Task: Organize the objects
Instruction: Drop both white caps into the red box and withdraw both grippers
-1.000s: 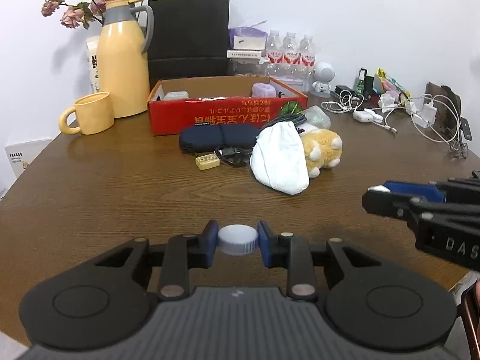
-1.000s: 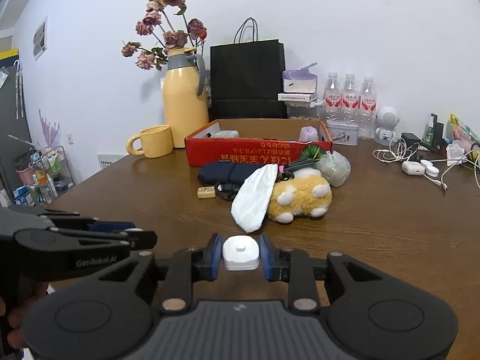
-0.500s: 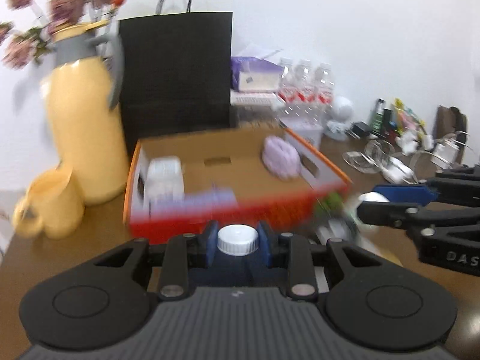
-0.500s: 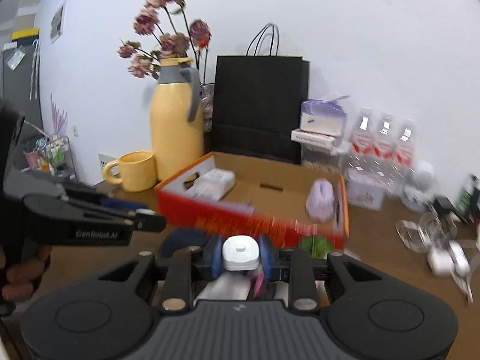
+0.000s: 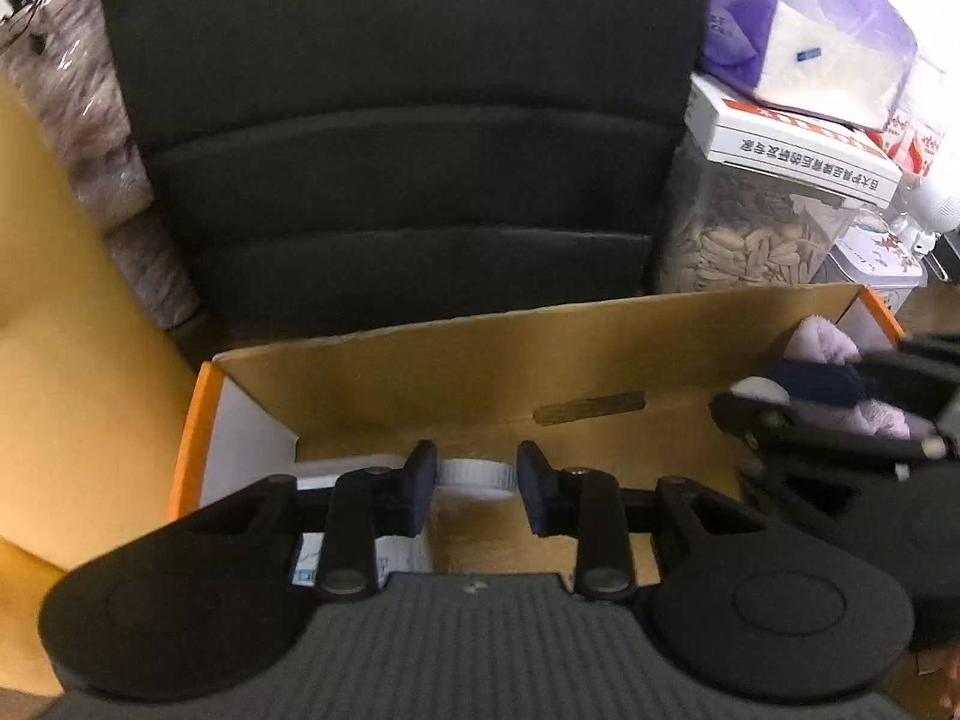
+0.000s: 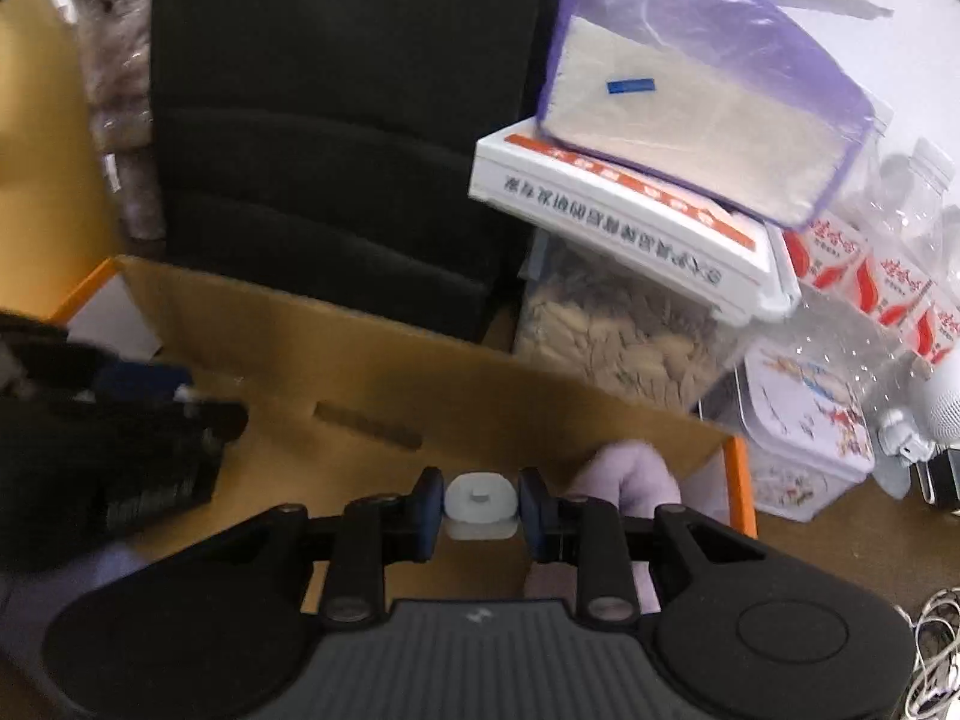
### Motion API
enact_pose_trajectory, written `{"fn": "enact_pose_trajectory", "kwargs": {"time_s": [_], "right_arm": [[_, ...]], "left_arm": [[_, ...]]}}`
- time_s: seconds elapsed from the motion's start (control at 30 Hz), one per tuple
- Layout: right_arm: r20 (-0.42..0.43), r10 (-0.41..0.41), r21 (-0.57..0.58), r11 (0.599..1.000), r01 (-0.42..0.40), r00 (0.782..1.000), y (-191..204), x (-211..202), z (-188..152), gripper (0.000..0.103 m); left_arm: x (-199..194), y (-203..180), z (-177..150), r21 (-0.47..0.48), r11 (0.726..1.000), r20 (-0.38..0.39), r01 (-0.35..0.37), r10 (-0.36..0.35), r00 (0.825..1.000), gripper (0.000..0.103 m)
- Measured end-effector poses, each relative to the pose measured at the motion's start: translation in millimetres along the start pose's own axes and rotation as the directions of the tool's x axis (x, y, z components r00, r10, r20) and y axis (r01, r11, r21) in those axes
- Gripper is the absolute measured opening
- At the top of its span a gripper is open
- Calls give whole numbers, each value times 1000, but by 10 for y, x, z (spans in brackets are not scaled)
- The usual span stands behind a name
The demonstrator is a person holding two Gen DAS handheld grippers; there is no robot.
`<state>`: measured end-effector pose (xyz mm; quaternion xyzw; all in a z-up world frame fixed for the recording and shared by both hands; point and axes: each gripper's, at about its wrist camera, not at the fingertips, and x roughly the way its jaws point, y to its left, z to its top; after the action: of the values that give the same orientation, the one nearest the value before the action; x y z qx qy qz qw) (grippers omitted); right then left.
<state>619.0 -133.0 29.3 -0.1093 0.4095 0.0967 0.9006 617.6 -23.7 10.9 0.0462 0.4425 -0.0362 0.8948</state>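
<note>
Brown cardboard is all you see under both grippers: they hang over the open box, the one with the orange rim, and everything here is told from that box.

The left gripper has a small bottle with a white ribbed cap between its blue pads. Its jaws are opening, and a thin gap shows on each side of the cap, so the pads no longer seem to squeeze it. It hangs over the left end of the box, just above a white packet lying inside.

The right gripper has a little white plastic piece between its pads, and its jaws are opening too. The piece nearly fills the gap, and I cannot tell whether the pads have let go yet. It hangs over the right end of the box, beside a soft purple thing.

To do this well, I think each hand should stay low and still over a bare bit of the box floor, spread its jaws wide, let its thing drop, then lift straight up. The bottle could tip over when it lands.

The left view shows the white packet in the left corner of the box, which the right view does not. The right view shows water bottles and a painted tin past the right end of the box much better
</note>
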Motion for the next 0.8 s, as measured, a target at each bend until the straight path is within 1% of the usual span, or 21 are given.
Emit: {"fn": "enact_pose_trajectory", "kwargs": {"time_s": [0.03, 0.07, 0.1, 0.13, 0.17, 0.2, 0.23, 0.27, 0.3, 0.33, 0.37, 0.4, 0.43, 0.5, 0.57, 0.63, 0.67, 0.7, 0.77, 0.8], "right_arm": [[-2, 12, 15, 1000, -12, 1000, -11, -1, 6, 42], [-1, 3, 34, 999, -3, 1000, -27, -16, 9, 42], [5, 0, 48, 999, 0, 1000, -45, -49, 7, 45], [14, 6, 52, 999, -7, 1000, -66, -114, -7, 44], [23, 11, 53, 999, -12, 1000, -93, -174, -19, 45], [32, 12, 56, 998, -14, 999, -112, -262, -37, 45], [43, 16, 60, 998, -19, 999, -131, -381, -67, 49], [54, 21, 63, 998, -24, 998, -141, -513, -104, 51], [71, 24, 65, 997, -29, 997, -143, -663, -158, 53], [96, 31, 60, 998, -37, 995, -139, -845, -222, 55], [122, 40, 43, 998, -46, 992, -111, -1040, -318, 57], [152, 46, 17, 999, -49, 987, -77, -1233, -431, 61], [186, 43, -16, 999, -40, 982, -20, -1454, -574, 66], [244, 42, -53, 998, -29, 969, 80, -1862, -868, 72], [290, 77, -50, 997, -65, 954, 150, -2243, -1187, 76], [324, 136, -30, 991, -133, 936, 197, -2603, -1568, 87], [337, 150, -20, 988, -152, 929, 226, -2747, -1773, 88], [349, 149, -7, 988, -156, 925, 265, -2856, -1959, 88], [364, 156, -2, 986, -167, 918, 334, -3125, -2392, 88], [375, 147, 12, 986, -164, 915, 362, -3215, -2575, 88]], "left_arm": [[-11, -5, -6, 7, 1000, 3, 10, -10, 1000, 47], [-28, -3, -11, 1, 1000, 7, 9, -9, 1000, 50], [-54, 0, -15, -5, 1000, 11, 14, -14, 1000, 52], [-81, 27, -26, -8, 1000, 17, 17, -17, 1000, 58], [-148, 39, -34, -13, 1000, 26, 10, -10, 1000, 69], [-223, 51, -40, -16, 1000, 41, 5, -4, 999, 73], [-336, 44, -68, -10, 1000, 61, 5, -4, 998, 76], [-509, 37, -125, -1, 1000, 82, 11, -11, 997, 76], [-672, 22, -195, 8, 999, 105, 32, -32, 994, 77], [-858, 13, -294, 18, 998, 131, 58, -60, 990, 80], [-1059, 4, -412, 26, 998, 153, 63, -66, 986, 81], [-1271, -3, -547, 30, 998, 177, 63, -67, 982, 82], [-1457, -5, -670, 36, 997, 199, 72, -78, 977, 84], [-1858, -9, -1008, 55, 995, 253, 83, -94, 963, 90], [-2239, -24, -1470, 76, 995, 310, 65, -86, 947, 99], [-2544, -26, -1920, 100, 993, 356, 54, -86, 931, 101], [-2683, -12, -2154, 106, 993, 369, 55, -90, 925, 103], [-2814, 14, -2377, 92, 994, 377, 62, -92, 922, 103], [-3034, 59, -2798, 46, 993, 378, 113, -122, 918, 103], [-3108, 57, -2963, 25, 991, 373, 132, -132, 918, 103]]}}
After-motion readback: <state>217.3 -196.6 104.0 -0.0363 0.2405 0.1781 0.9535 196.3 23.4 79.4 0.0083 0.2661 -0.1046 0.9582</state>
